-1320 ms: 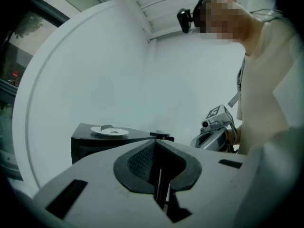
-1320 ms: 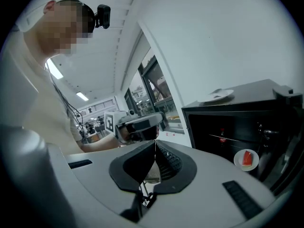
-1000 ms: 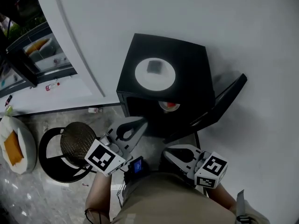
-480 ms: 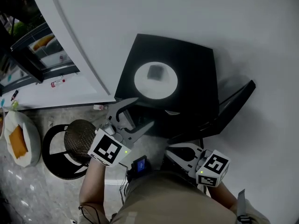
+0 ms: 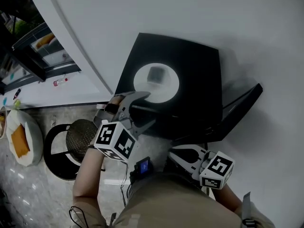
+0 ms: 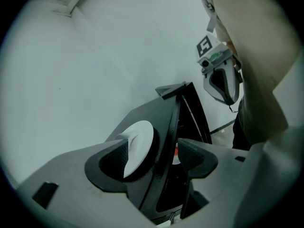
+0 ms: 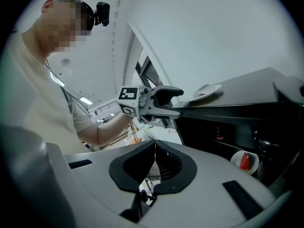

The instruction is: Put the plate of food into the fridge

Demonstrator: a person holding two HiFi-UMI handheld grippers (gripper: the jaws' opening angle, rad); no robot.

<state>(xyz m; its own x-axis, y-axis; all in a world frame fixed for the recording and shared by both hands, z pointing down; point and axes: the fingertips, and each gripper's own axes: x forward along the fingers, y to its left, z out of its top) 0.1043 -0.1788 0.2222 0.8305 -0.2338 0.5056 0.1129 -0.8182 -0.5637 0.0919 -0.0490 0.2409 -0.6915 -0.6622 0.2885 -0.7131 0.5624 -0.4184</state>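
A black fridge [image 5: 199, 75] stands against the white wall with its door [image 5: 240, 106] swung open to the right. A white plate [image 5: 167, 87] sits on top of it, with a dark lump at its middle that is too blurred to name. The left claw [image 5: 145, 109] is wide, its jaws having just been opening. In the head view they straddle the fridge's top front edge, the upper one over the near rim of the white plate and the lower one in front of the opening. The pads press on nothing. The left gripper view shows that edge running between the two jaws, with the white plate behind one of them. The small dish [image 7: 235, 161] with red food [image 7: 243, 160] is inside the fridge, low in the dark compartment, seen from the right gripper view. The right claw [image 7: 154, 151] is closed tight with nothing in it and is held low, close to the person's body, pointing toward the open fridge. On the floor to the left stands a round black stool [image 5: 78, 137].
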